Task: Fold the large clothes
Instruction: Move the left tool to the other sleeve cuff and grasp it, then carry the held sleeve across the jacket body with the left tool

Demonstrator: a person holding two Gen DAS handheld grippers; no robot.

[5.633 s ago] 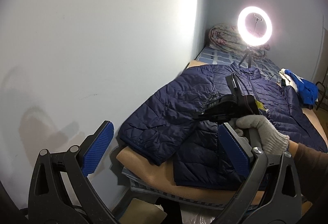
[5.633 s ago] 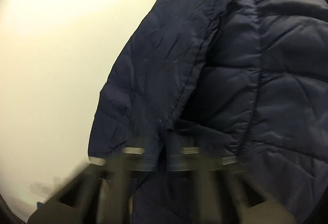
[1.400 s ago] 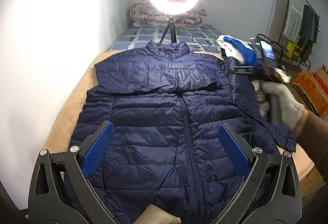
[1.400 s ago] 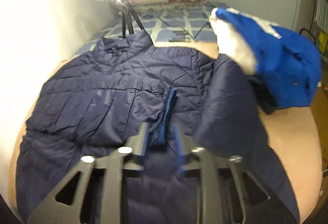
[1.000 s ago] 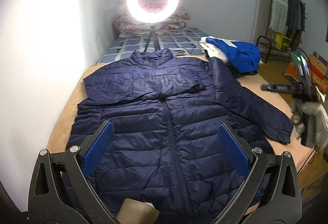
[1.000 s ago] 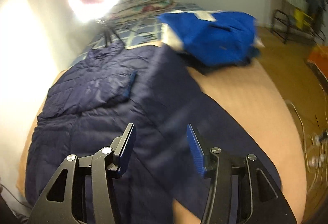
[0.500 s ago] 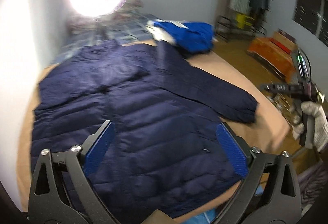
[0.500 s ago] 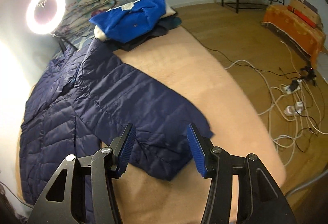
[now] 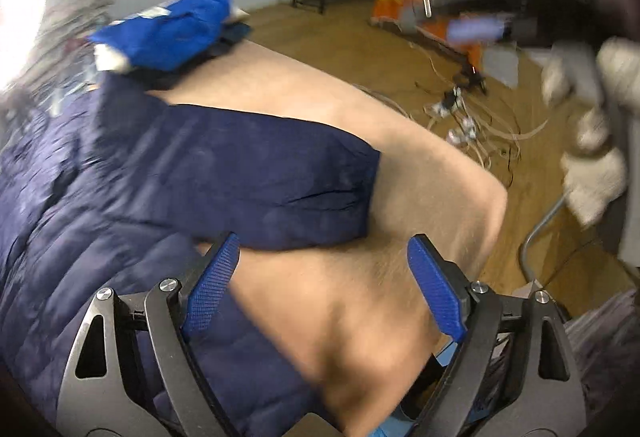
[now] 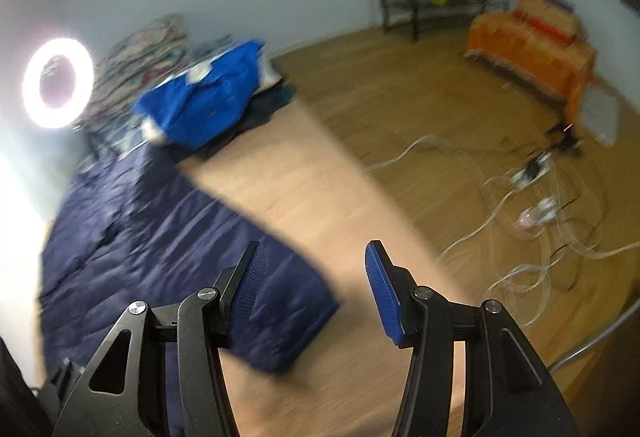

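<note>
- Jacket (image 9: 120, 197), navy and quilted, lay spread on the tan bed (image 9: 360, 297), its body at the left and one sleeve (image 9: 280, 181) stretched out to the right across the bare cover.
- Left gripper (image 9: 324, 285) hung just above the near edge of that sleeve, its blue fingers (image 9: 212, 285) spread wide and holding nothing.
- Right gripper (image 10: 314, 297) hovered over the sleeve's cuff end (image 10: 288, 321) (this view was blurred), fingers (image 10: 384, 297) likewise spread apart and empty.
- Blue garment (image 10: 204, 97) sat heaped at the far side of the bed, beyond the jacket's shoulder.
- Ring light (image 10: 56, 83) glowed at the far left, near the wall.
- White cables (image 10: 532, 205) trailed over the wooden floor at the right.
- Gloved right hand (image 9: 592, 141) showed, smeared, at the right edge of the left wrist view.
</note>
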